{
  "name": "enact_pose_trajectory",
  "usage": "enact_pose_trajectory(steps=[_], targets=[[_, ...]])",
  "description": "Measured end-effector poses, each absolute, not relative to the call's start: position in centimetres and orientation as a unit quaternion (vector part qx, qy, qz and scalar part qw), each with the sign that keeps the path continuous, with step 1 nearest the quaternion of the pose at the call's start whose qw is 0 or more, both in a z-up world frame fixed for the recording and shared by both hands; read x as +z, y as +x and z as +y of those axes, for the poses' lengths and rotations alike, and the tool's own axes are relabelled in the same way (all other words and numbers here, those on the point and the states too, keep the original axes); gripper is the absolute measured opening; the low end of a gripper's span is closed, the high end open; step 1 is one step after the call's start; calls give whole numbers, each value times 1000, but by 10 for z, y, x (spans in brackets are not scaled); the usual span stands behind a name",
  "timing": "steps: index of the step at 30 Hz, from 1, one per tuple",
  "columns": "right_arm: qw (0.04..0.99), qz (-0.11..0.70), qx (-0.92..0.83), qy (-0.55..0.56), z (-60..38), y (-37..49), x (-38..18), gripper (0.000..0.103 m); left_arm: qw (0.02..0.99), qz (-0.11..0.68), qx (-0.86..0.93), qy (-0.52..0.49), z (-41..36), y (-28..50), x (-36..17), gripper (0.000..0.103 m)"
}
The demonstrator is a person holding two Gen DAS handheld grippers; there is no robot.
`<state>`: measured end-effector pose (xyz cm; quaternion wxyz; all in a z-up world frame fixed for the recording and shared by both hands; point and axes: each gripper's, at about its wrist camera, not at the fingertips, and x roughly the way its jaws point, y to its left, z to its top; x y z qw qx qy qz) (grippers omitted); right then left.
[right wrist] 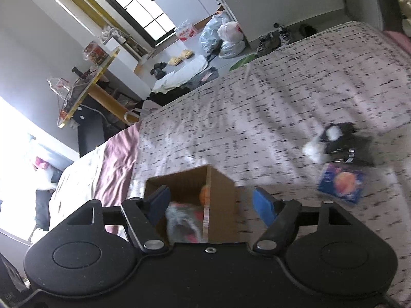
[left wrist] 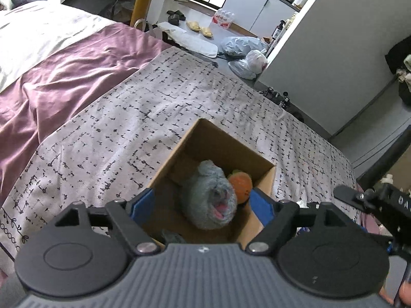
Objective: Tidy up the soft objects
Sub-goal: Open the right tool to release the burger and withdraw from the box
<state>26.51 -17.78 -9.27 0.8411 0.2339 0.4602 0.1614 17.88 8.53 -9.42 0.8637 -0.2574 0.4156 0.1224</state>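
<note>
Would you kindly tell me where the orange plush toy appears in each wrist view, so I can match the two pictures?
Left wrist view: the orange plush toy lies inside the cardboard box, lower centre, against the grey plush toy.
Right wrist view: only a blurred sliver of it shows inside the box, lower centre.
Shared landmark: the yellow slippers on the floor.

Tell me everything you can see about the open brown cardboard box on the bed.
The brown cardboard box sits open-topped on the black-flecked bedspread. Its walls look like plain corrugated card, standing upright. Inside lie a grey fluffy plush toy and, pressed against it, an orange plush toy. No gripper touches the box.
</note>
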Motion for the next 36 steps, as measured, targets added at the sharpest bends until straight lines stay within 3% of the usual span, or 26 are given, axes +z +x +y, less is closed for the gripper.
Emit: enact_pose_trajectory(steps=[3, 13, 19, 36], targets=[[844, 458, 154, 232, -199, 260, -92, 75, 869, 414, 118, -245, 71, 179, -88, 82], [850, 451, 154, 225, -253, 249, -90, 92, 883, 403, 110, -215, 25, 179, -75, 102], [857, 438, 151, 225, -284, 244, -87, 98, 891, 397, 94, -198, -3, 181, -71, 103], [857, 425, 124, 265, -328, 260, -121, 97, 896, 407, 59, -168, -68, 208, -88, 103]])
